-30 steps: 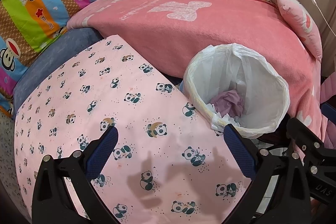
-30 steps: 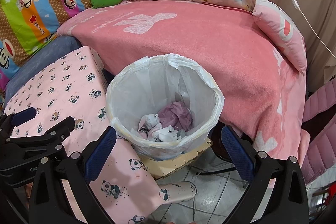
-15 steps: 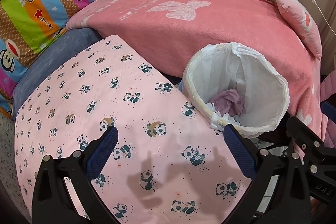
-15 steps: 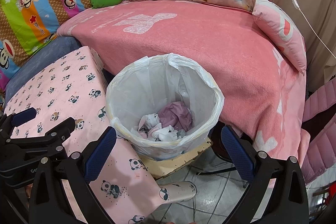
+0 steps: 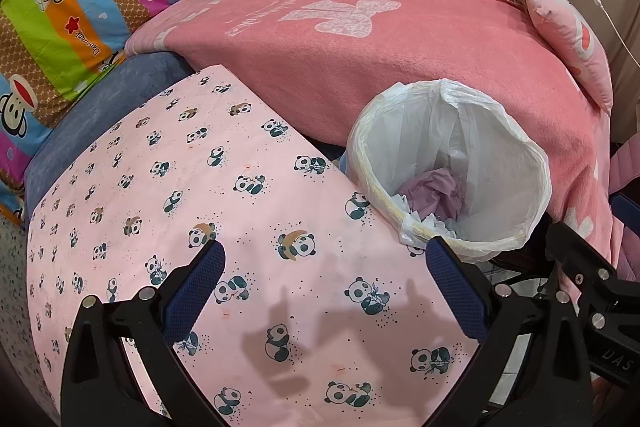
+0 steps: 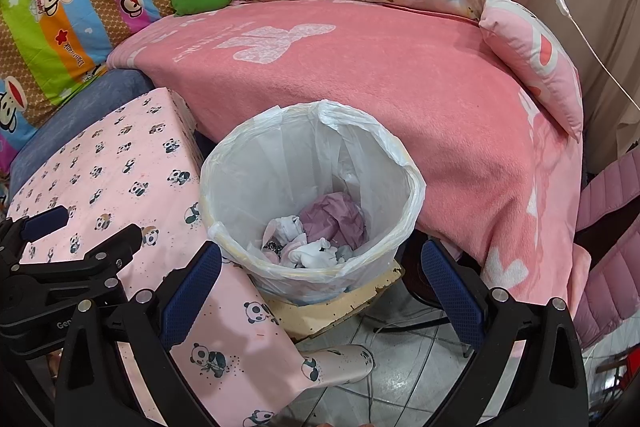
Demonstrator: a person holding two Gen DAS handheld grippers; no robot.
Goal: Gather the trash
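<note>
**A:** Where do things stand with your fingers?

**B:** Both sets are spread wide with nothing between them. My left gripper [image 5: 322, 273] hangs over the panda-print worktop [image 5: 168, 187], and my right gripper [image 6: 320, 269] hangs just short of the trash bin [image 6: 412, 183], which sits beside the worktop on a small board above the tiled floor.

**A:** And the trash?

**B:** It's in the bin: a crumpled purple paper [image 6: 334, 217] and some white wads [image 6: 316, 253] lie at the bottom of the white liner [image 6: 280, 163]. I see no loose scraps on the cloth, so I judge the collecting to be nearly done.

**A:** What could go wrong?

**B:** The liner is only folded loosely over the rim. If I reach in or lift carelessly, a finger could snag the plastic and pull it off the rim. The bin looks light and perched on that board; a nudge from my right fingers might tip it toward the pink blanket [image 6: 400, 79] or the floor.

**A:** Do the two views differ?

**B:** Yes. My right view looks down into the bin and shows the white wads, the board and the tiles. My left view shows most of the cloth, but the bin's near rim hides much of what's inside; only the purple paper shows clearly.
</note>
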